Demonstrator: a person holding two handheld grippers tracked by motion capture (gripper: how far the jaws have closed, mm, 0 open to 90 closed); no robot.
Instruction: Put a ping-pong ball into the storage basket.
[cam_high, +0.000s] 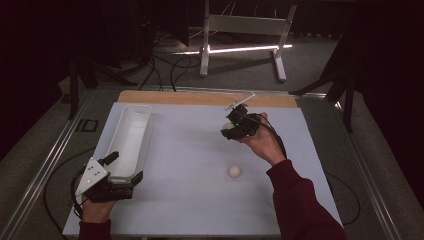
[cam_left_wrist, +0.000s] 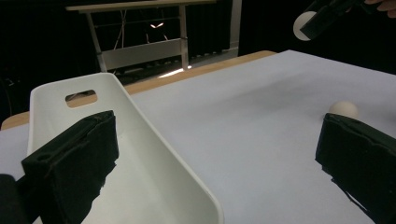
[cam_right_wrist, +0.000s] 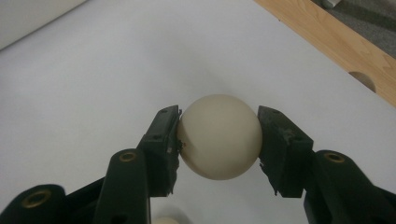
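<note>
A cream ball (cam_right_wrist: 219, 137) is clamped between the two black jaws of my right gripper (cam_right_wrist: 218, 122), which is shut on it. That gripper (cam_high: 231, 128) hangs above the far middle of the white mat, and the held ball (cam_high: 228, 126) peeks out at its left. A second cream ball (cam_high: 234, 171) lies loose on the mat nearer the person, also seen as the ball (cam_left_wrist: 344, 108) beside my left gripper's right jaw. My left gripper (cam_high: 126, 167) is open at the near end of a long white tray (cam_high: 131, 131). One jaw sits inside the tray (cam_left_wrist: 154, 154), the other outside it.
The white mat (cam_high: 190, 200) covers a table with a wooden strip (cam_high: 200, 97) along its far edge. A white frame stand (cam_high: 245, 30) and cables lie on the floor beyond. The person's red sleeve (cam_high: 300, 205) crosses the near right of the mat.
</note>
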